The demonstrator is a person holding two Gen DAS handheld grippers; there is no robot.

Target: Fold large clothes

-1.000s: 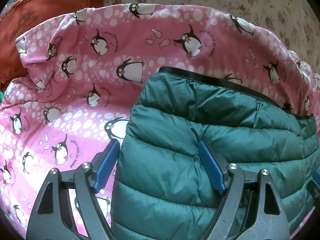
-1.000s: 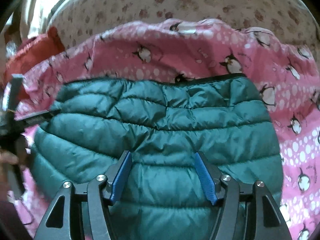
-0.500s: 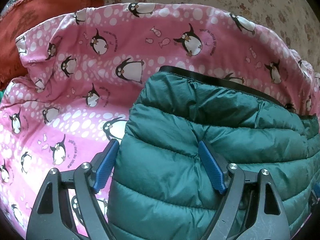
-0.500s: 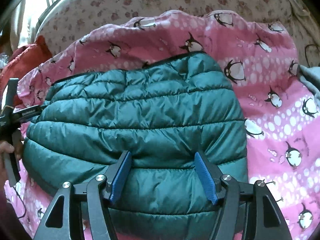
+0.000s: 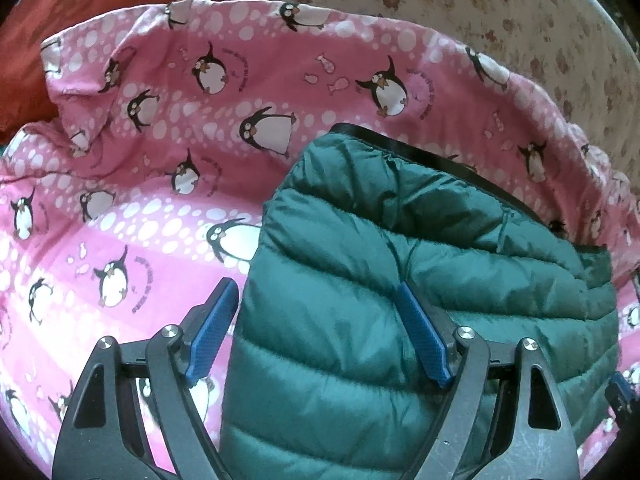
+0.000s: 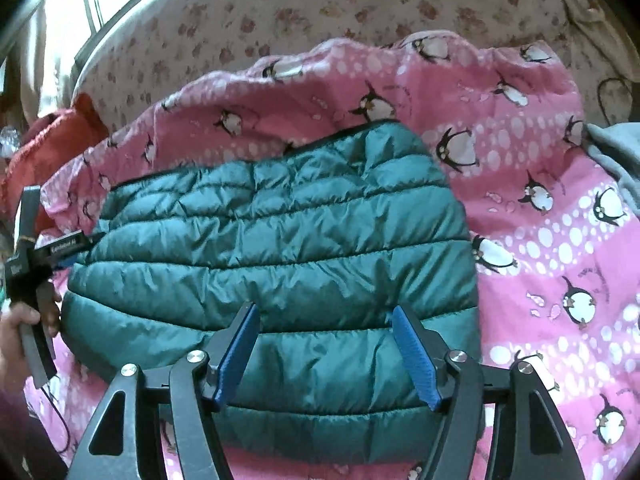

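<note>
Right up close, the right gripper hovers over the near edge of the green puffer jacket, its blue pads spread wide with nothing pinched between them, and those jaws have just been opening further. The quilted fabric lies under the gap, but the pads do not press it, so this side looks let go. Over at the jacket's left end, the left gripper stands wide too; its left finger sits just off the jacket's edge over the pink cloth, its right finger rests against the puffy top surface, and I see no squeeze there either. From the right wrist view that same tool shows at the jacket's far left end, with the person's hand wrapped round its handle. The jacket is a folded bundle, its long axis running side to side across the right wrist view, quilting lines parallel to it, and its black-trimmed edge on the side away from both grippers. It lies on the penguin blanket, which spreads beyond the jacket on every side. Each gripper sits at one end of the near edge, so my guess is that a next fold would go end to end or away from the person. Farther beyond the jacket lie the floral sheet and a red cloth off to the left.
</note>
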